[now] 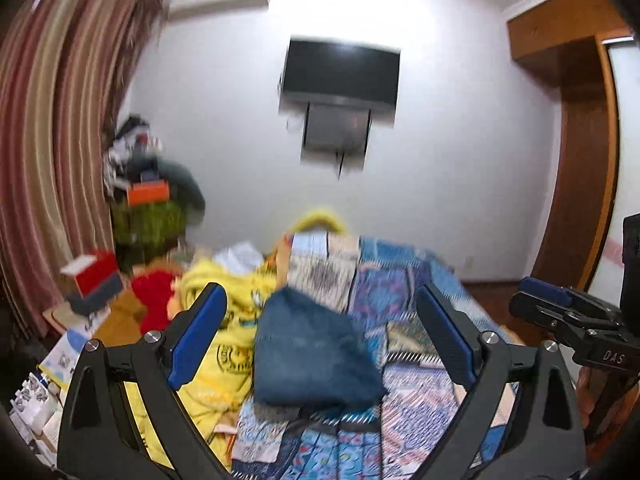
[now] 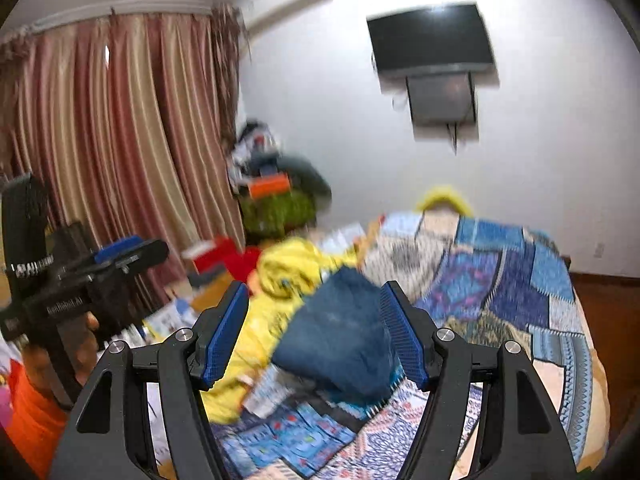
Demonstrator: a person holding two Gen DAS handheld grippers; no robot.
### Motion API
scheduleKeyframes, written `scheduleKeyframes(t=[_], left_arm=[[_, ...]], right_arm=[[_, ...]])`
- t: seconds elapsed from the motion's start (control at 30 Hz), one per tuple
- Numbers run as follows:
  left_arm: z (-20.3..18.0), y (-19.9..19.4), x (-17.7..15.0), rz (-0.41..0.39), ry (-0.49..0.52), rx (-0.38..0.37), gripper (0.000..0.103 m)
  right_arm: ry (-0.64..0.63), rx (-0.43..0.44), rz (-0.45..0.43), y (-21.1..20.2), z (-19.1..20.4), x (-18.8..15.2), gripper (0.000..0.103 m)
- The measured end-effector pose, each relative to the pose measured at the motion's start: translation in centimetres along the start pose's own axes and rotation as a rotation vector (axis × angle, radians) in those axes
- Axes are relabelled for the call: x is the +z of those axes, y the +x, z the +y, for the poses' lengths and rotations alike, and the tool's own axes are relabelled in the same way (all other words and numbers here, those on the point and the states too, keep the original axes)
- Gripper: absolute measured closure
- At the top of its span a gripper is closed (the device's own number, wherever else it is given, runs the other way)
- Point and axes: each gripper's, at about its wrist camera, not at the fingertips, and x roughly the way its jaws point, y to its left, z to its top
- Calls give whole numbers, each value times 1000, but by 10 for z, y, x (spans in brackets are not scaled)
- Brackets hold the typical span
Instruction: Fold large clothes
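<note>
A folded blue denim garment lies on the patchwork bedspread; it also shows in the right wrist view. A crumpled yellow garment lies to its left, and shows in the right wrist view too. My left gripper is open and empty, held above the bed with the denim between its fingers in view. My right gripper is open and empty, also above the denim. The right gripper appears at the right edge of the left wrist view, and the left gripper at the left of the right wrist view.
A red cloth and boxes lie left of the bed. A cluttered pile stands by the striped curtain. A television hangs on the far wall. A wooden wardrobe stands at the right.
</note>
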Motion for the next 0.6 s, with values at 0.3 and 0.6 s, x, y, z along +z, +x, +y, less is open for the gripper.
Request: scheduleKeyframes(t=[0.3,0.6], left_arm=[[-34,-68,-28,-146,12,34,6],[-53,-87,-44,-156,57,78,1]], right_arm=[[35,-66,-162,-57,27,-26,38],[23,-152,-162,-63,30,-33,17]])
